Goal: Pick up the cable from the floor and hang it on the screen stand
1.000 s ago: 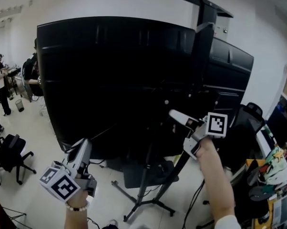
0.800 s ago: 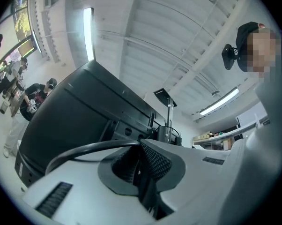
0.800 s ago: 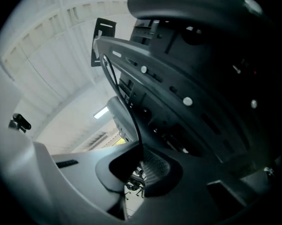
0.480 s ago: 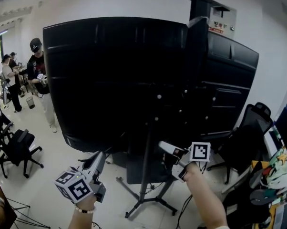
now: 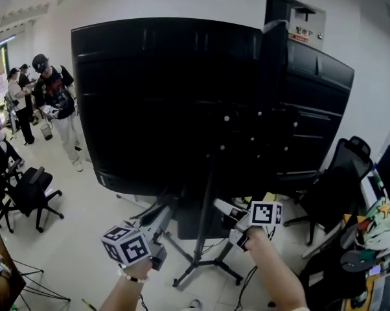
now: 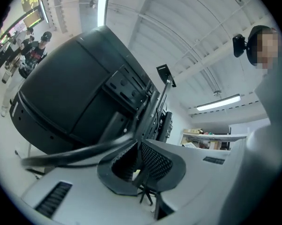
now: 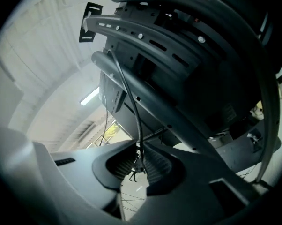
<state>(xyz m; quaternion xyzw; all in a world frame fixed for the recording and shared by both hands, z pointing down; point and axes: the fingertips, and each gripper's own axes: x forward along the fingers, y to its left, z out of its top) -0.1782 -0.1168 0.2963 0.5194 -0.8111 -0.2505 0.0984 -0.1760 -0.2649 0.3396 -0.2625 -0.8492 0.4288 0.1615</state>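
The big black screen (image 5: 175, 102) shows its back, carried on the screen stand (image 5: 205, 219) with splayed legs. In the head view my left gripper (image 5: 164, 214) is low, just left of the stand's pole, and my right gripper (image 5: 219, 206) is just right of it. In the left gripper view a thick black cable (image 6: 75, 153) comes in from the left and ends between the tips of the left gripper (image 6: 137, 142). In the right gripper view a thin cable (image 7: 131, 102) drops along the stand's arm (image 7: 155, 102) into the right gripper (image 7: 140, 150). Both grippers' jaws are opening, each with cable still between them.
Several people (image 5: 52, 102) stand at the far left. An office chair (image 5: 30, 190) is at left, another chair (image 5: 341, 173) at right beside a cluttered desk (image 5: 376, 238). The stand's legs (image 5: 211, 271) spread over the floor below my hands.
Both grippers have come down from the screen's lower edge. The right one moved left and the left one moved right toward the stand's pole.
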